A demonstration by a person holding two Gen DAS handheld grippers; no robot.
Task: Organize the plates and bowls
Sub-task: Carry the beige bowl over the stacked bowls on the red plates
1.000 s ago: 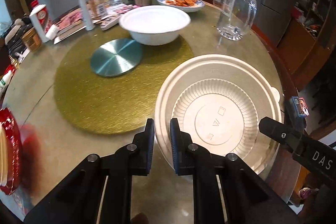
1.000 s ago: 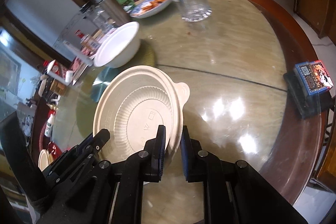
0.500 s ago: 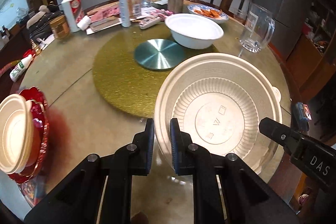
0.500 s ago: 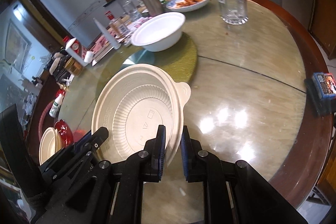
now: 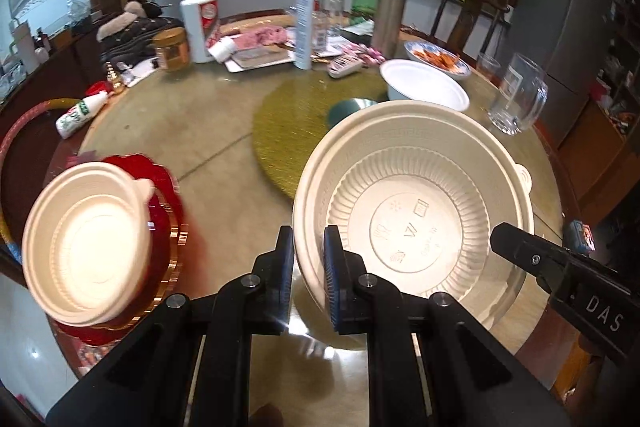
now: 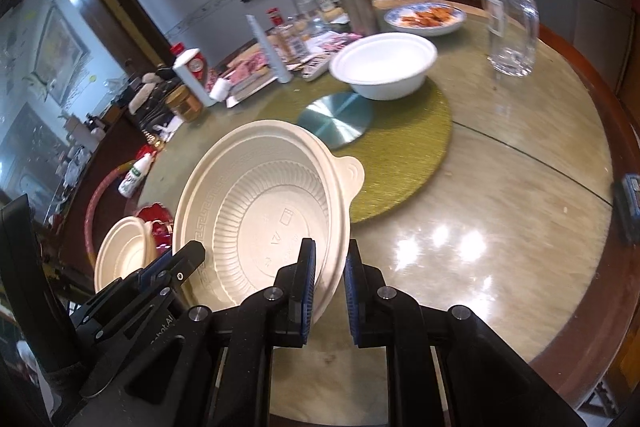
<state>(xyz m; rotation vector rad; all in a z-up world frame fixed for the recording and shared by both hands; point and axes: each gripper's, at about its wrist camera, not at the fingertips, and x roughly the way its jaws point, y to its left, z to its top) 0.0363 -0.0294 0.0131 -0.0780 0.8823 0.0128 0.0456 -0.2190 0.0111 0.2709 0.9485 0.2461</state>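
Observation:
A large cream plastic bowl [image 5: 416, 203] with a ribbed bottom and a small tab handle is held in the air above the round table. My left gripper [image 5: 308, 267] is shut on its near left rim. My right gripper [image 6: 330, 283] is shut on its near right rim, and the bowl also shows in the right wrist view [image 6: 264, 211]. A smaller cream bowl [image 5: 86, 241] sits on a red plate [image 5: 166, 195] at the table's left edge. A white bowl [image 5: 424, 89] stands on the gold mat [image 5: 288, 131] further back.
A glass mug [image 5: 518, 99] stands at the right. A plate of orange food [image 5: 438, 59], a steel flask [image 5: 386, 15], bottles and packets crowd the back. A metal disc [image 6: 336, 119] lies on the mat. A small card box [image 5: 582, 235] lies at the right edge.
Both grippers have swung left with the large bowl. The smaller cream bowl on the red plate has come closer and more into view on the left.

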